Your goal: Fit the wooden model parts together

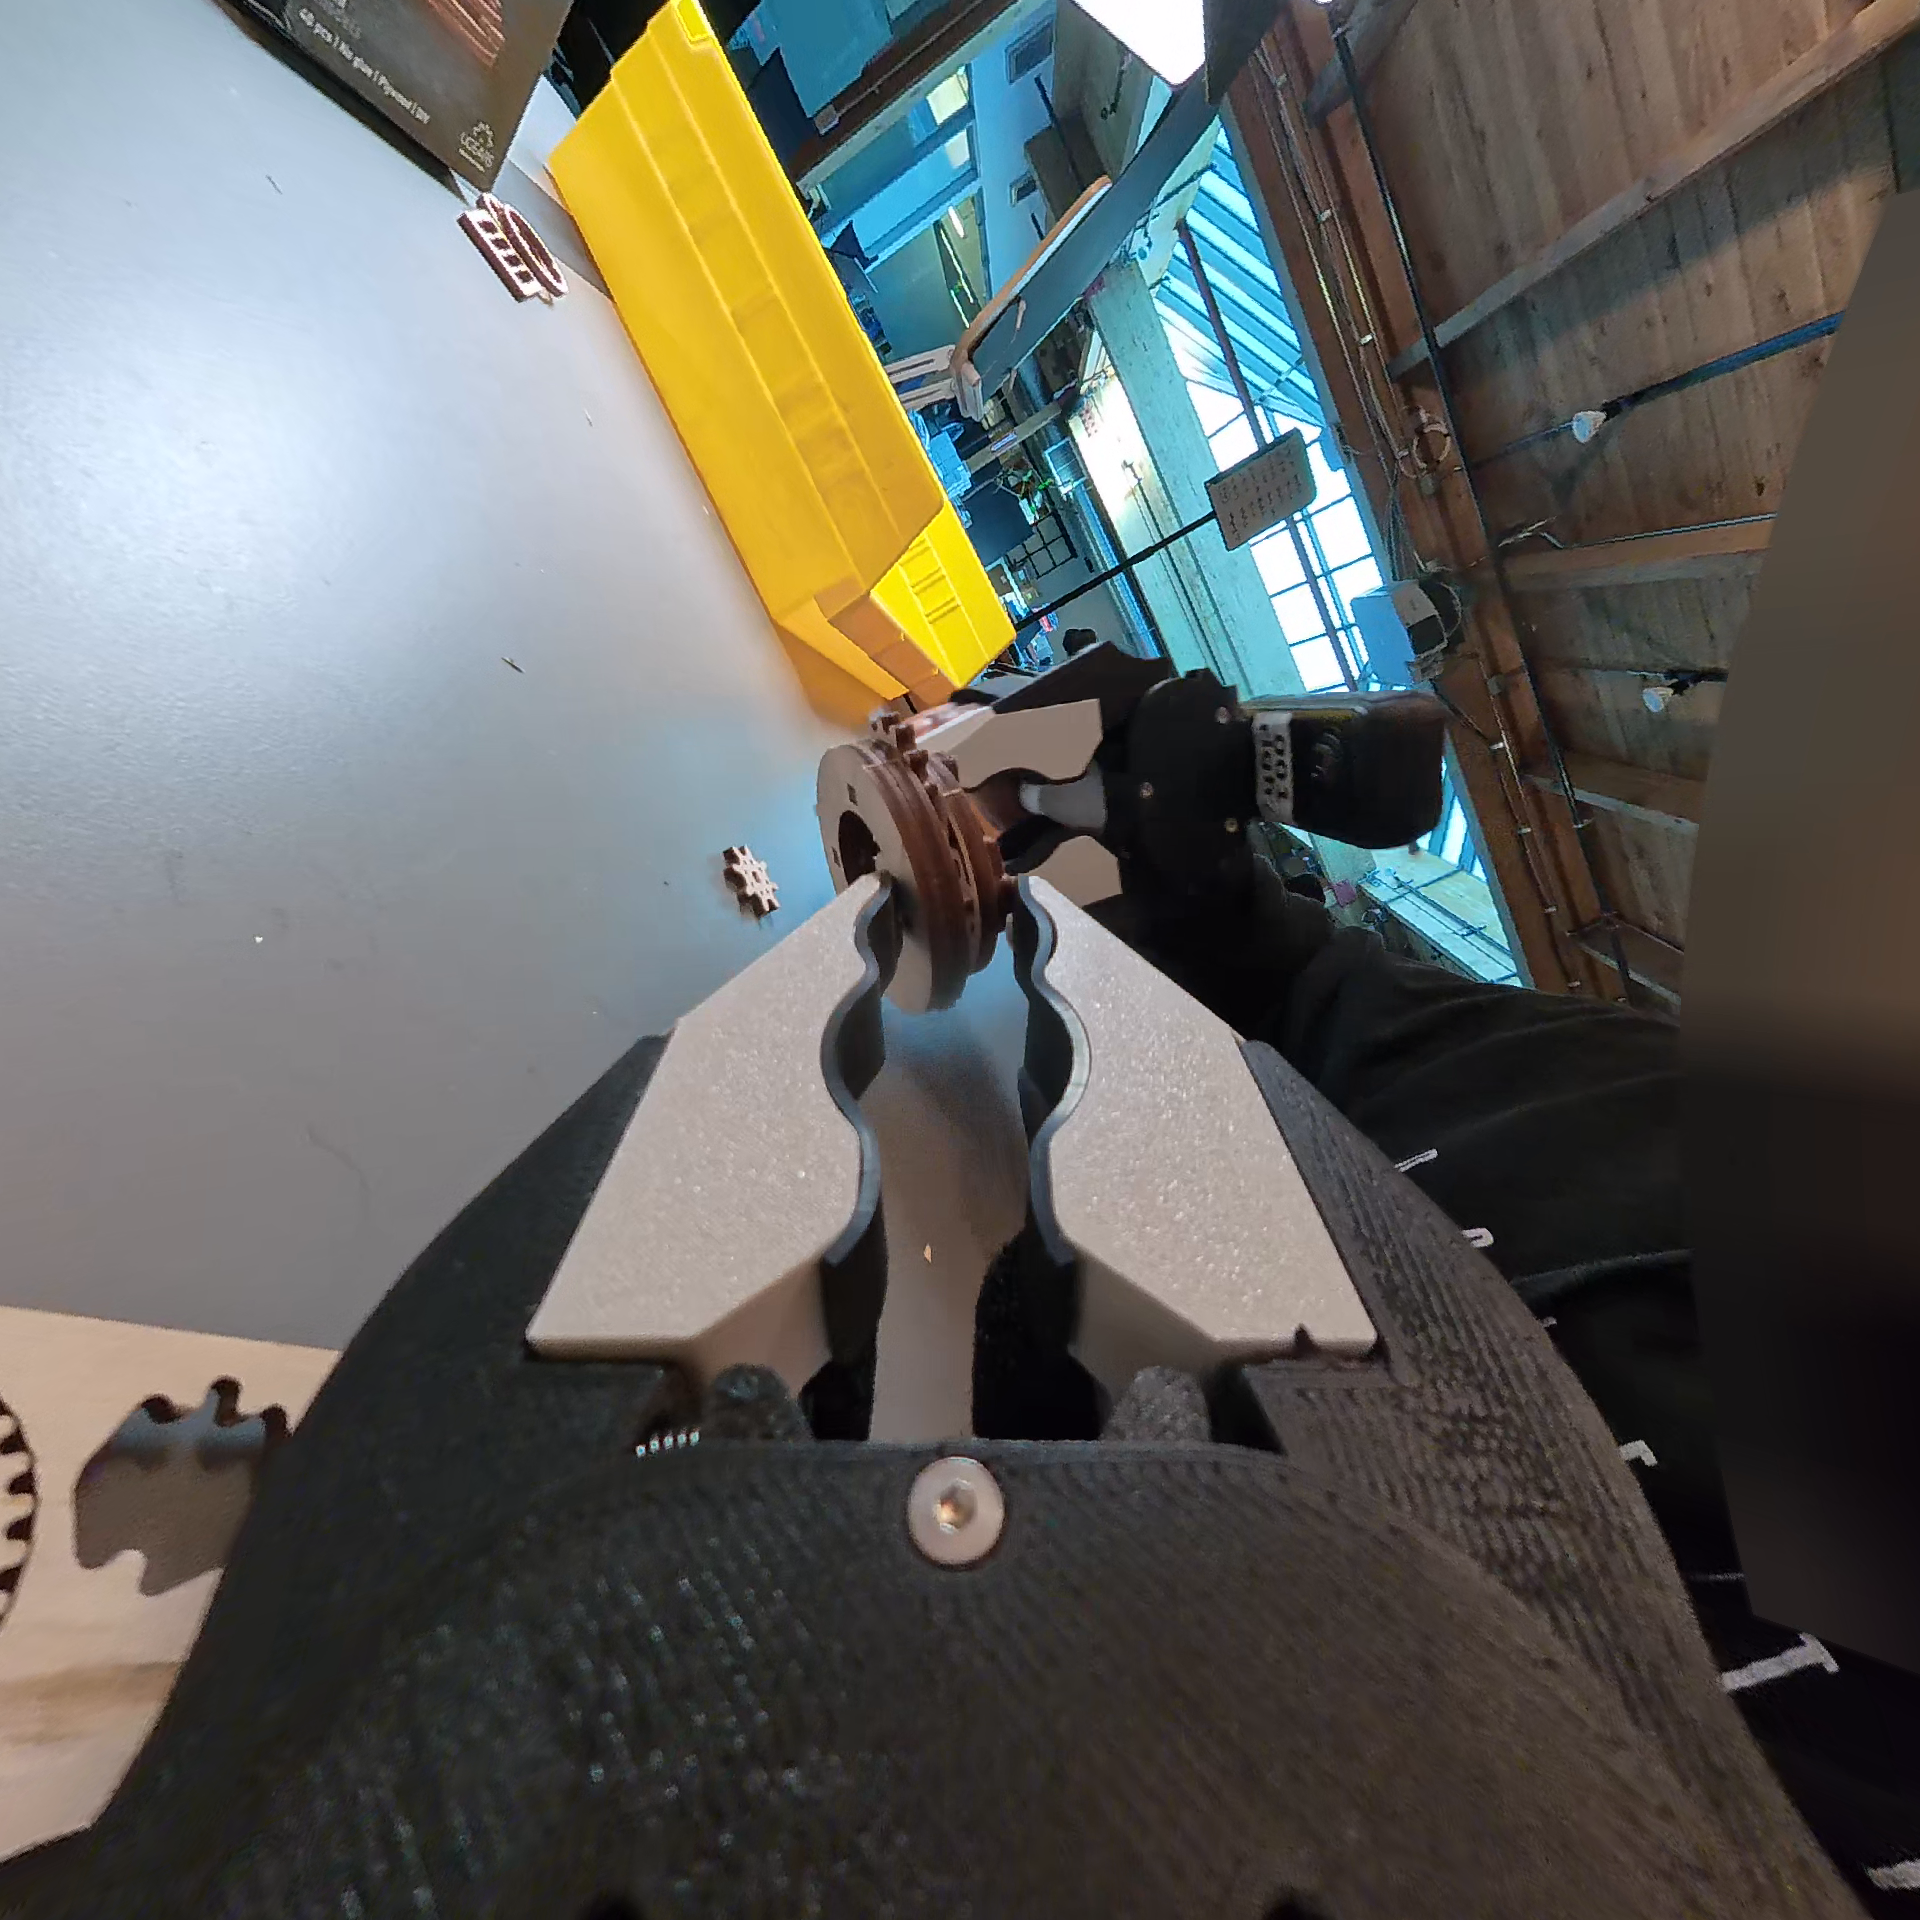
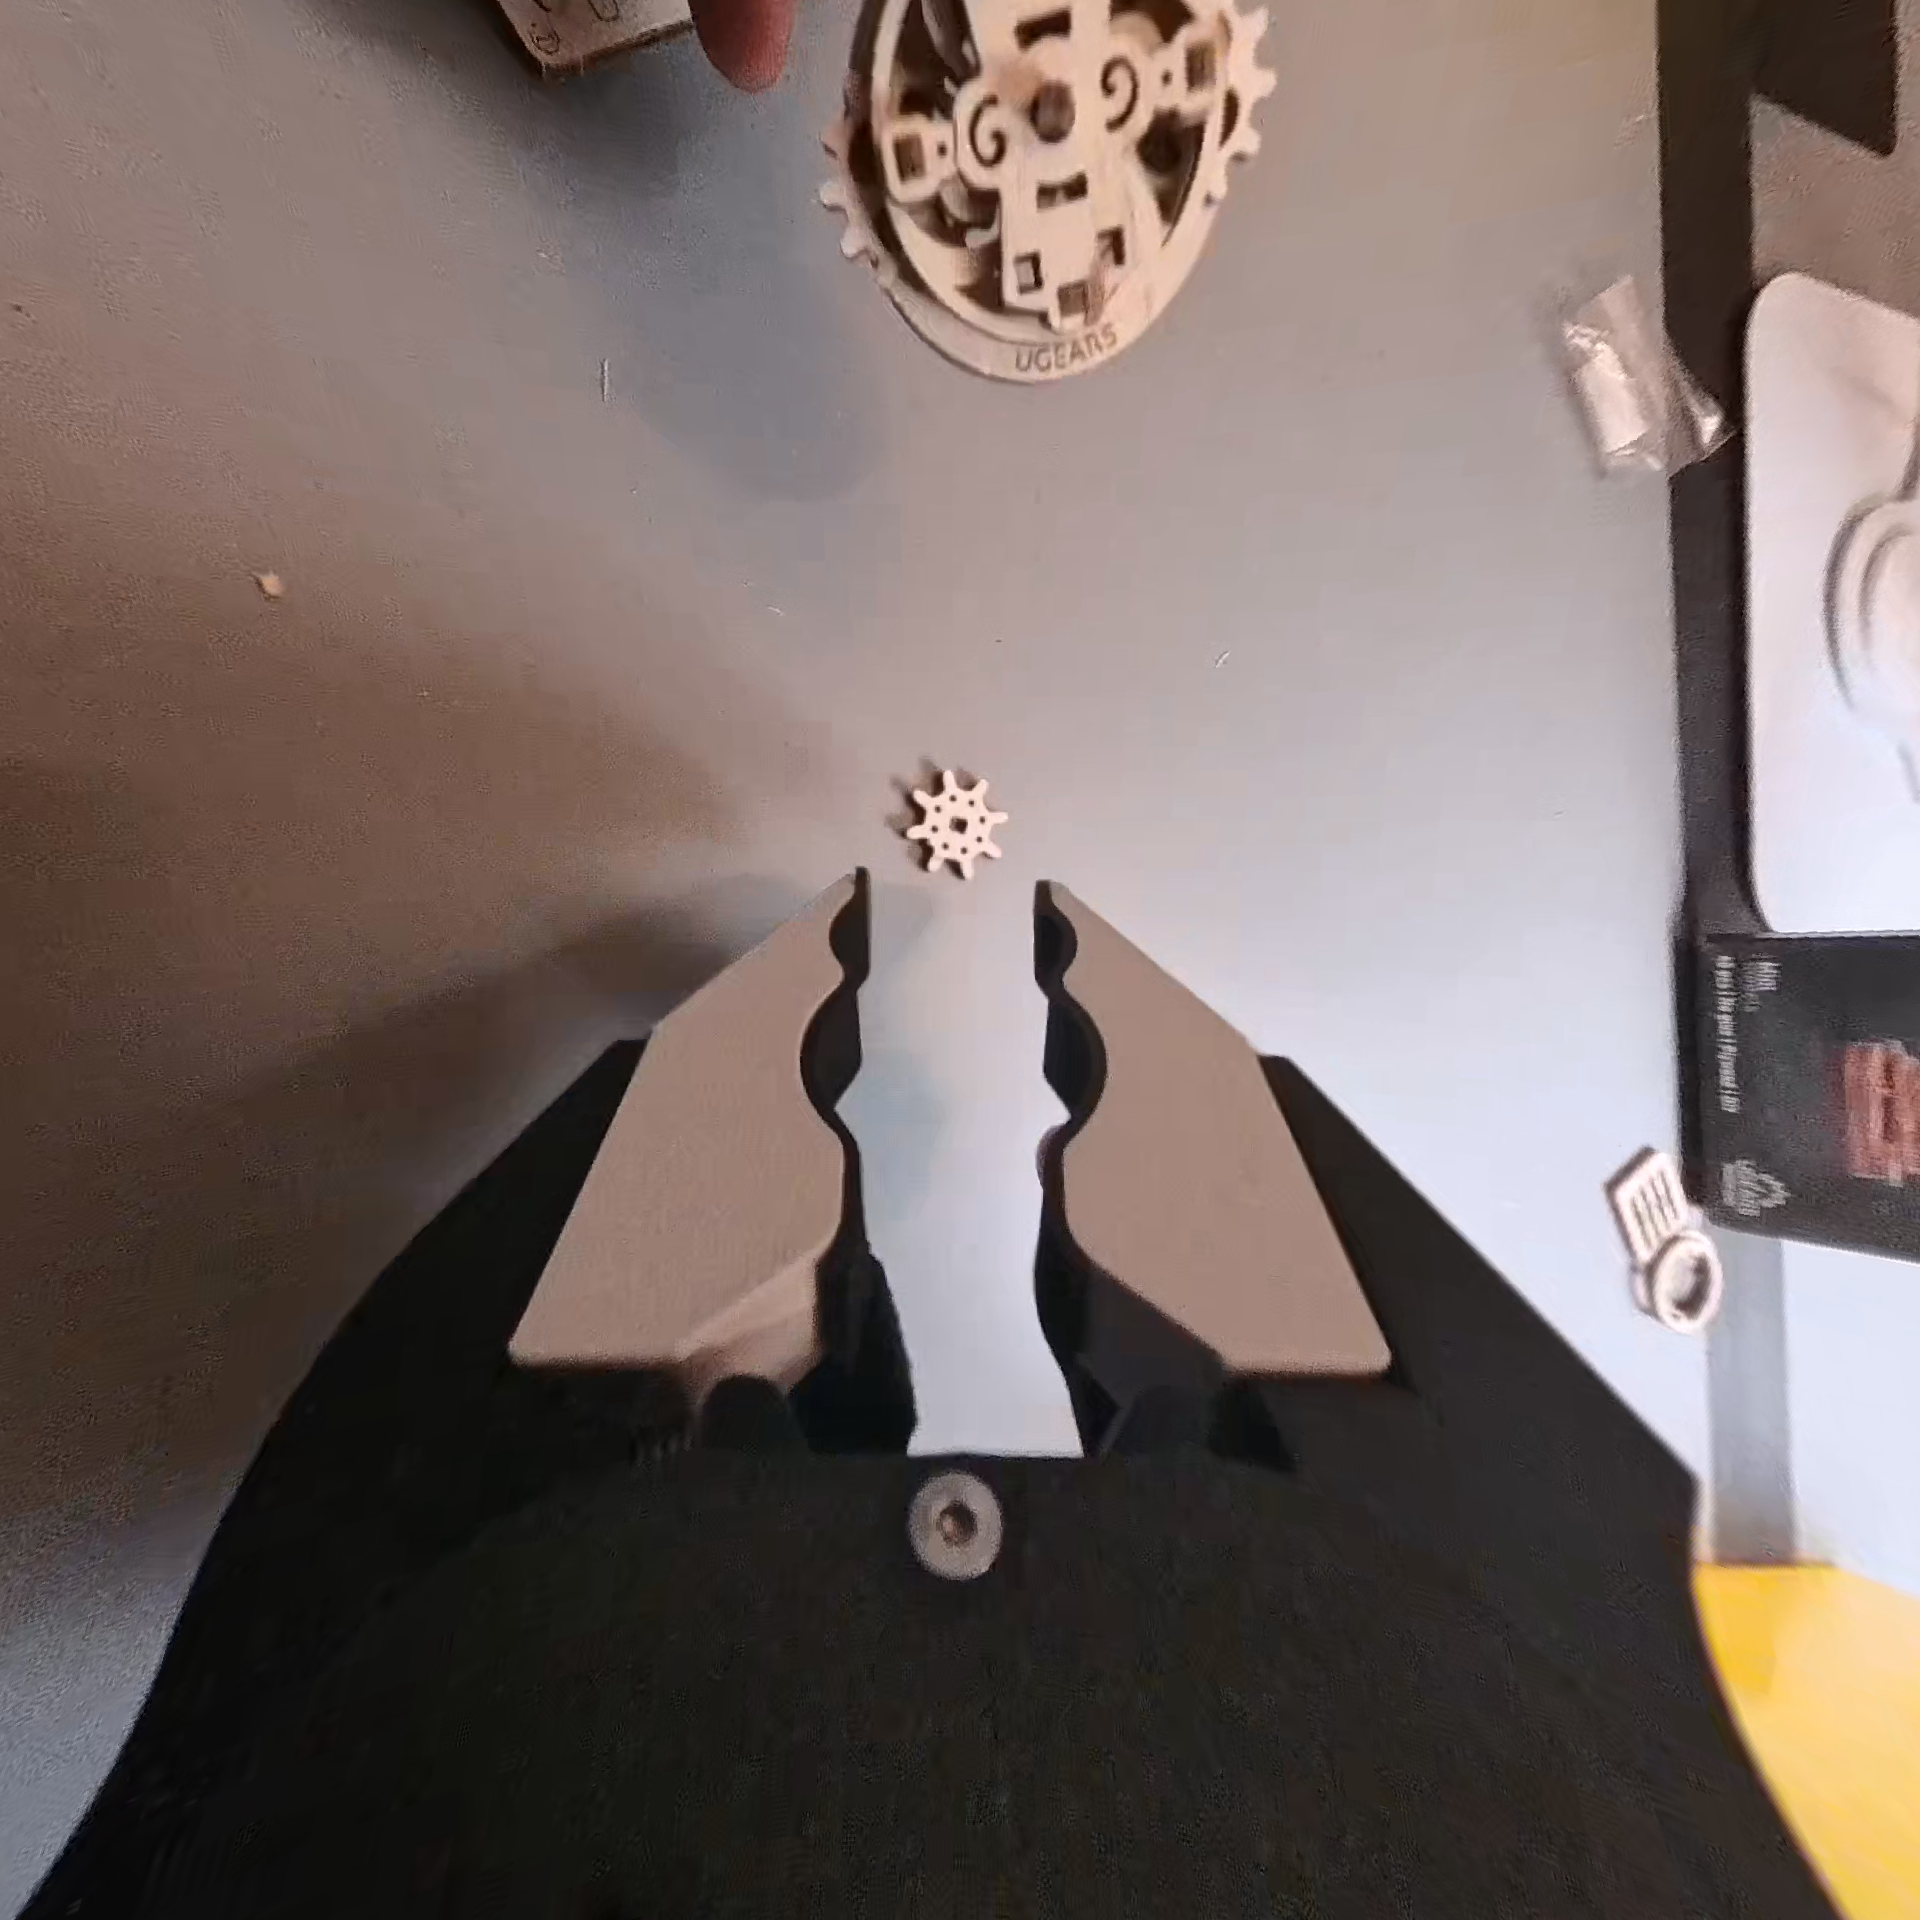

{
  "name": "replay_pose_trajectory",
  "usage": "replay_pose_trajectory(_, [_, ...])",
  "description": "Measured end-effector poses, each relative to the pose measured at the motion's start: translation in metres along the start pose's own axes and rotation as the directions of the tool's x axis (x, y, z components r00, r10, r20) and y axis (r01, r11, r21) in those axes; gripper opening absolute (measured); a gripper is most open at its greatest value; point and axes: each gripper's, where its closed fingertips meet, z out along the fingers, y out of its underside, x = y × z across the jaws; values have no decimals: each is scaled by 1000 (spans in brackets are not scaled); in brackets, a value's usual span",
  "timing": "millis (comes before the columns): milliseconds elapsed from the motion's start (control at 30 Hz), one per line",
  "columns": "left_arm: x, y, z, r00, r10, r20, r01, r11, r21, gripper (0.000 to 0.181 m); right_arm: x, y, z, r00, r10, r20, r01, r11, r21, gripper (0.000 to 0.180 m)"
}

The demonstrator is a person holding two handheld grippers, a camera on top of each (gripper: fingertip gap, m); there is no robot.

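Observation:
My left gripper (image 1: 948, 888) is shut on a round wooden gear assembly (image 1: 914, 831) and holds it by its edge, on edge above the grey table (image 1: 312, 623). In the right wrist view the assembly (image 2: 1039, 177) shows face-on at the top. A small loose wooden gear (image 2: 958, 826) lies flat on the table just ahead of my right gripper (image 2: 950, 883), which is open and empty. In the left wrist view the small gear (image 1: 750, 881) lies left of the assembly, and the right gripper (image 1: 1013, 805) shows behind it, partly hidden.
A yellow bin (image 1: 769, 353) stands along the table's far side. A dark box (image 2: 1808, 1091) lies at the right, with a small slatted wooden part (image 2: 1662, 1236) beside it. A plywood sheet with cut-outs (image 1: 94, 1558) lies near the left gripper. A crumpled clear wrapper (image 2: 1631, 384) lies nearby. One gripper's finger ends stand about 11 centimeters off the other's. The crumpled clear wrapper (image 2: 1631, 384) is about equally far from each gripper, around 25 centimeters.

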Motion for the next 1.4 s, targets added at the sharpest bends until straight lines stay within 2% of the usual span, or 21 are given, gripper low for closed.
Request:
replay_pose_trajectory(67, [0, 0, 0, 1000, 0, 1, 0, 1000, 1, 20, -2, 3, 11, 998, 47, 40, -47, 999, 4, 28])
replay_pose_trajectory(267, [0, -1, -1, 1000, -4, -4, 4, 1000, 2, 20, -1, -6, 26, 996, 43, 81, -44, 999, 10, 19])
replay_pose_trajectory(533, [1, 0, -1, 1000, -9, -12, 9, 1000, -1, 20, 3, -5, 28, 965, 205, 162, -208, 978, 1, 11])
replay_pose_trajectory(567, [1, 0, -1, 1000, -8, -12, 8, 1000, -1, 20, 2, -8, 27, 952, 242, 186, -250, 968, 21, 5])
replay_pose_trajectory(633, [2, 0, -1, 1000, -7, -12, 7, 1000, -2, 20, 0, -24, 19, 891, 353, 286, -393, 914, 98, 0])
replay_pose_trajectory(733, [1, 0, 0, 1000, -5, -8, 5, 1000, -4, 20, -2, -49, 2, 735, 483, 476, -613, 773, 163, 0])
replay_pose_trajectory(800, [1, 0, 0, 1000, -4, -6, 4, 1000, -4, 20, 5, -48, 0, 688, 537, 488, -676, 719, 162, 0])
replay_pose_trajectory(867, [1, 1, 0, 1000, -5, -5, 5, 1000, -5, 20, 20, -29, 7, 781, 527, 336, -599, 784, 162, 4])
replay_pose_trajectory(933, [1, 1, 0, 1000, -6, -4, 6, 1000, -6, 20, 28, -7, 16, 874, 459, 161, -476, 875, 91, 16])
replay_pose_trajectory(967, [1, 1, 0, 1000, -7, -4, 7, 1000, -6, 20, 27, -2, 20, 889, 438, 133, -447, 893, 51, 26])
replay_pose_trajectory(1067, [1, 1, 1, 1000, -7, -4, 7, 1000, -8, 20, 20, 5, 33, 899, 424, 109, -423, 906, -30, 35])
replay_pose_trajectory(1200, [1, 1, 0, 1000, -11, -6, 11, 1000, -7, 20, 28, 5, 37, 897, 432, 91, -430, 902, -43, 21])
replay_pose_trajectory(1333, [1, 2, 1, 1000, -12, -5, 12, 1000, -12, 20, 27, 3, 36, 920, 381, 94, -378, 925, -51, 19])
replay_pose_trajectory(1400, [1, 2, 1, 1000, -13, -4, 13, 1000, -13, 20, 22, -7, 33, 928, 351, 128, -353, 935, -6, 18])
